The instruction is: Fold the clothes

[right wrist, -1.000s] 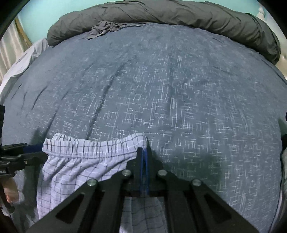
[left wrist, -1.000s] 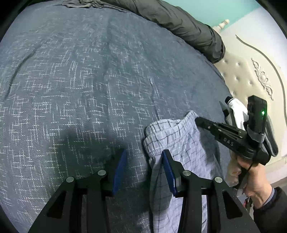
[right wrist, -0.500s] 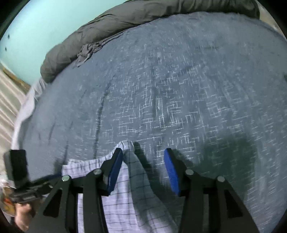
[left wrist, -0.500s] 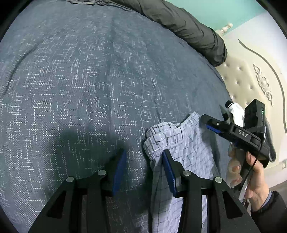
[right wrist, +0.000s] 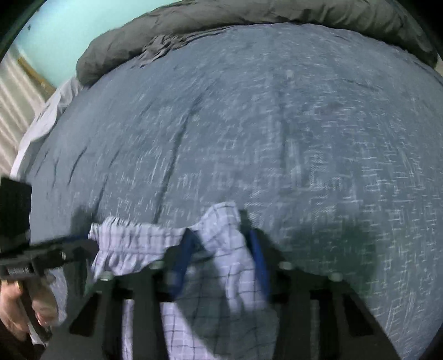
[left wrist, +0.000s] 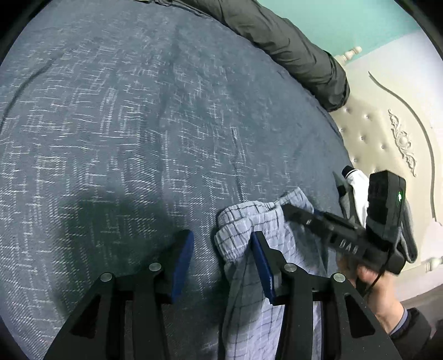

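Light blue checked shorts (left wrist: 249, 221) lie at the near edge of the bed, waistband toward the middle. My left gripper (left wrist: 221, 257) stands open over the waistband's left corner; the cloth rests against its right pad only, and the left pad is over bare cover. My right gripper (right wrist: 221, 249) straddles the other raised corner of the shorts (right wrist: 221, 221), and its jaws are closing with the cloth between them. The view is blurred and I see no firm pinch. In the left wrist view the right gripper (left wrist: 288, 210) reaches in from the right, carried by a hand (left wrist: 373, 290).
A dark blue patterned bed cover (left wrist: 138, 124) fills both views. A dark grey duvet (right wrist: 249, 16) is bunched along the far edge. A cream tufted headboard (left wrist: 387, 138) stands at the right, with a white and grey garment (left wrist: 357, 182) beside it.
My right gripper was shut at the waistband's corner, then opened wide beside it, and now its narrower jaws straddle that corner. The left gripper has stayed put and open.
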Demonstrator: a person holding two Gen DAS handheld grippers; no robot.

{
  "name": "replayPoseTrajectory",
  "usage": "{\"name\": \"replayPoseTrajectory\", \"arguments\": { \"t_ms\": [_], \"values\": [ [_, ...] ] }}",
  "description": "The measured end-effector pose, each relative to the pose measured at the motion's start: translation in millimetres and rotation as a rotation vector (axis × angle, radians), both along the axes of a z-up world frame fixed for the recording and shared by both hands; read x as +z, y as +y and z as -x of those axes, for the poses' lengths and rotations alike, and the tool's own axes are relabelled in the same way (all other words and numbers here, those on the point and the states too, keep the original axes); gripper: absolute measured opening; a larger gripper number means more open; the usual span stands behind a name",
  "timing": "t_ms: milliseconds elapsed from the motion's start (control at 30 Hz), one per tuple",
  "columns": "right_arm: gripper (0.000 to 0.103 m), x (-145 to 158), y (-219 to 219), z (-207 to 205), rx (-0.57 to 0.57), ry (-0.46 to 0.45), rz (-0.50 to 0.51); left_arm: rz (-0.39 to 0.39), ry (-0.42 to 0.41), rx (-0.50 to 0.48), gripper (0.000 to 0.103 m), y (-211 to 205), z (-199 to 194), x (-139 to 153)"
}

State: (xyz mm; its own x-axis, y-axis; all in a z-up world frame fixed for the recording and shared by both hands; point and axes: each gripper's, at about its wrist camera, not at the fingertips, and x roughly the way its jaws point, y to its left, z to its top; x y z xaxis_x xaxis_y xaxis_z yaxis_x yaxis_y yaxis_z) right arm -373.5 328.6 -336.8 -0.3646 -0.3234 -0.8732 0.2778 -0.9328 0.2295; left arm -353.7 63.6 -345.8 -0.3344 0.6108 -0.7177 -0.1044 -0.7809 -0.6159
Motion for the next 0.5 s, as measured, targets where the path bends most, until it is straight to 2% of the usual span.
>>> {"name": "replayPoseTrajectory", "arguments": {
  "t_ms": [67, 133, 167, 300, 333, 500],
  "values": [
    [0.022, 0.1, -2.9, -2.9, 0.005, 0.008, 0.006, 0.015, 0.008, -0.009, 0.046, 5.9, -0.8, 1.4],
    [0.016, 1.2, -4.9, -5.7, 0.006, 0.014, 0.018, 0.016, 0.016, -0.015, 0.046, 10.1, -2.0, 3.0],
    [0.015, 2.5, -5.9, -7.4, 0.007, 0.018, 0.024, 0.014, 0.018, -0.016, 0.044, 10.3, -2.0, 2.6],
    [0.014, 10.9, -8.3, -18.9, 0.035, 0.051, 0.019, 0.024, 0.033, -0.024, 0.019, 13.1, -5.0, 5.6],
    [0.014, 14.9, -6.0, -22.4, 0.034, 0.063, 0.027, 0.026, 0.044, -0.024, 0.016, 12.9, -6.8, 8.5],
    [0.013, 41.6, 6.6, -43.3, 0.033, 0.136, 0.066, 0.045, 0.103, -0.032, 0.013, 12.2, -18.8, 32.7]
  ]
}}
